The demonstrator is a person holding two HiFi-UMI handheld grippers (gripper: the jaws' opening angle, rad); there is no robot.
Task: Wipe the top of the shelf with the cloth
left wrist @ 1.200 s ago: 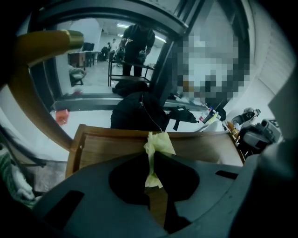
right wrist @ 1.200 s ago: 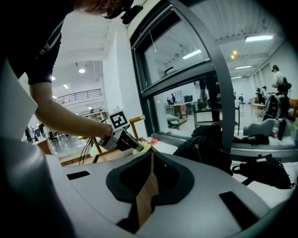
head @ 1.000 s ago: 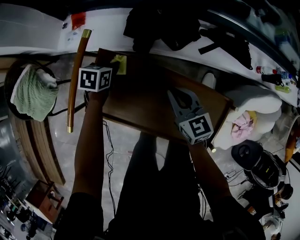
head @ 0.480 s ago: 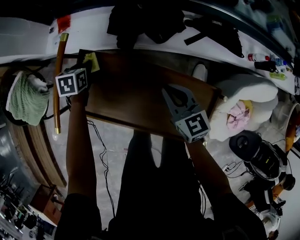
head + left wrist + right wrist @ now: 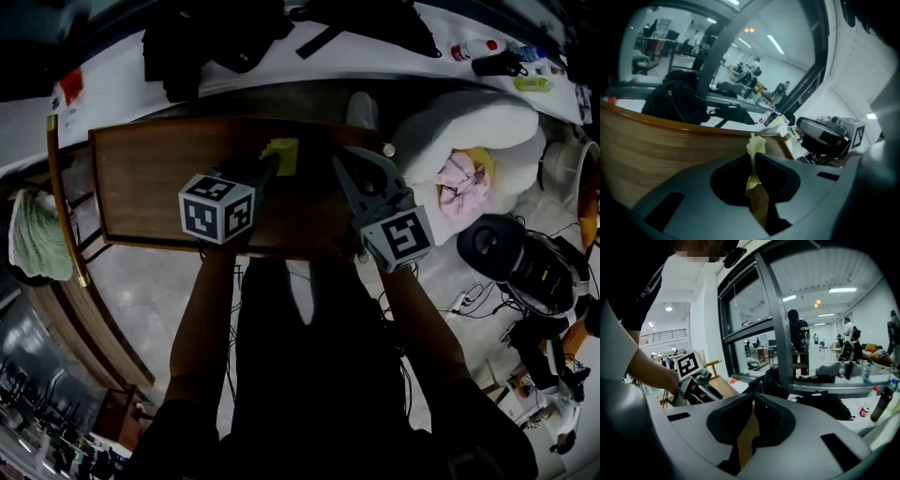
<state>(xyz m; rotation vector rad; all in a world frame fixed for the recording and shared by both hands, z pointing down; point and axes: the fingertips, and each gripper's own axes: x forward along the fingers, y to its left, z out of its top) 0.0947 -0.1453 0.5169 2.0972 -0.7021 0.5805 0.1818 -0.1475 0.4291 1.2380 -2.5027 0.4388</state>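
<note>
1. At the far edge of the brown wooden shelf top [image 5: 159, 178], right of its middle: small yellow cloth [image 5: 282, 153], pinched in my left gripper [image 5: 272, 162].
2. The left gripper view confirms it. The left gripper [image 5: 753, 159] is clamped on the cloth [image 5: 756, 144], with a tuft sticking up past the jaw tips.
3. Key relation: the shelf's long axis runs left-right across me. Most of the board lies to the left of the cloth, with only a short stretch to the right.
4. My guess is the next stroke goes sideways along that axis, towards the left end.
5. Left gripper pose: arm stretched forward, tool pointing away from me and slightly right. It sits low, and its camera looks nearly along the wood [image 5: 647, 145].
6. I can't tell whether the cloth is pressed flat on the board or just grazing it.
7. The right gripper [image 5: 359, 155] is just beside the cloth on its right, over the shelf's right end.
8. Its own view shows the right gripper [image 5: 753, 399] clenched with nothing between the jaws. It's idle.
</note>
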